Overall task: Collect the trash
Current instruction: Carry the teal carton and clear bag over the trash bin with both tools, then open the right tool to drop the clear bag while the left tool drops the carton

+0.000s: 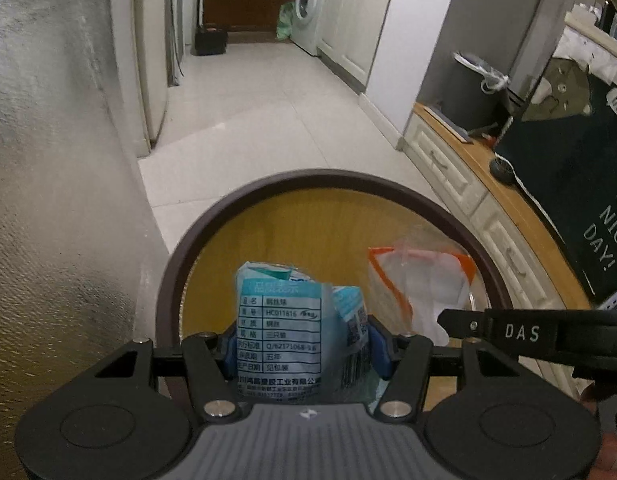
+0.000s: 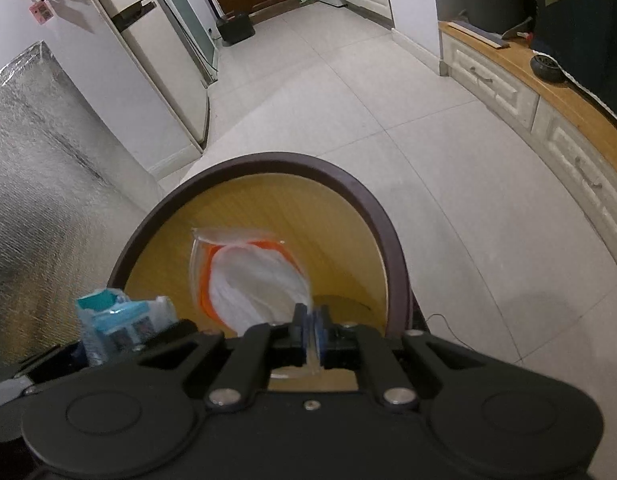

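Above the round bin [image 1: 176, 264], whose dark brown rim rings a yellow inner wall, both tools hang pointing steeply downward into its mouth. The left tool [image 1: 298, 346] stands at a middling width, its blue pads pressed on either side of a crumpled teal-and-white printed packet [image 1: 280, 320], so the packet is gripped and sits over the near part of the bin's opening. The right tool [image 2: 311, 330] is pinched nearly closed on the edge of a clear plastic bag with an orange border [image 2: 252, 276]; white material shows inside the bag, and the bag hangs over the bin's mouth, just right of the packet as the left wrist view shows it. In that view the right tool's black arm, lettered in white, reaches in from the right at the bin's rim. The bin stands on a pale tiled floor [image 2: 388, 120]. Left of the bin rises a silvery quilted surface [image 1: 48, 200]; right of it runs a low cream cabinet with a wooden counter [image 2: 568, 104] on top.
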`<state>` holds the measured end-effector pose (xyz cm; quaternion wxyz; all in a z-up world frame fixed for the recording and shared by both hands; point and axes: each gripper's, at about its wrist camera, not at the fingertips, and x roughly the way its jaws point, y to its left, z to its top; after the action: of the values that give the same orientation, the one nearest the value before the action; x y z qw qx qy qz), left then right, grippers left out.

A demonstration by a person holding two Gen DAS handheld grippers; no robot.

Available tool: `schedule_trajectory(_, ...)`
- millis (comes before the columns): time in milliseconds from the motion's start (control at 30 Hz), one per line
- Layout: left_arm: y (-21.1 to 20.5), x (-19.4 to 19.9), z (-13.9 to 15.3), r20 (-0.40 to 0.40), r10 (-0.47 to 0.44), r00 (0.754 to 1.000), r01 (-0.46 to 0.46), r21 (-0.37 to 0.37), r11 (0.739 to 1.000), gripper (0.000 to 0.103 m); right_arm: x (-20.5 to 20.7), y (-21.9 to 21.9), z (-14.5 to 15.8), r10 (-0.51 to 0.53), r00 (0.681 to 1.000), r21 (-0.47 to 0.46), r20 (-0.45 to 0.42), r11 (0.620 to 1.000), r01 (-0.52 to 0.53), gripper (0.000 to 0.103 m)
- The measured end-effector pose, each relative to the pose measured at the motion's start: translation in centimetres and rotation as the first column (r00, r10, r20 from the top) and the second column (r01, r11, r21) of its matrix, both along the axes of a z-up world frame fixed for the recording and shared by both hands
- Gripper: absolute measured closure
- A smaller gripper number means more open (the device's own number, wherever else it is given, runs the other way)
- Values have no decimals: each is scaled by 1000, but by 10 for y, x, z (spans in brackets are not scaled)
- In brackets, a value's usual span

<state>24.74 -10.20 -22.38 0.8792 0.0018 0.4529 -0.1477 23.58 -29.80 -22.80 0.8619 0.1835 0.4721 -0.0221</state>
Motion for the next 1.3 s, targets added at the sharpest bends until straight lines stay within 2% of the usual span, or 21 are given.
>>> schedule_trajectory(233,1,7,-7,-41,-18,999,19,6,1000,43,2,1,1,9,1000,-12,-7,1000,-9,95)
schedule_trajectory(400,4,12,-8,-64,-21,998,22,6,1000,43,3,0,3,26,1000,-5,-10,1000,-26,80)
schedule_trajectory(533,7,14,-7,-74,-34,997,35,4,999,43,6,2,8,66,997,-5,-51,998,-66,78)
schedule_trajectory(600,8,14,-7,-80,-40,996,40,4,999,43,5,4,13,79,995,-20,-60,997,-80,69)
schedule_trajectory(833,0,24,-8,-103,-46,994,48,17,999,42,4,-1,34,80,994,-60,-79,995,-85,58)
schedule_trajectory(933,-1,25,-6,-100,-39,994,41,16,999,38,1,-1,41,93,993,-88,-79,991,-100,55)
schedule_trajectory(1133,1,24,1,-96,-14,995,16,13,1000,18,-5,-6,53,113,992,-129,-61,984,-120,52)
schedule_trajectory(1200,1,22,5,-91,-18,996,20,13,1000,16,-9,-5,57,131,990,-149,-51,979,-137,49)
schedule_trajectory(1300,2,18,10,-91,-17,996,19,19,1000,13,-12,-5,60,153,987,-172,-51,972,-159,48)
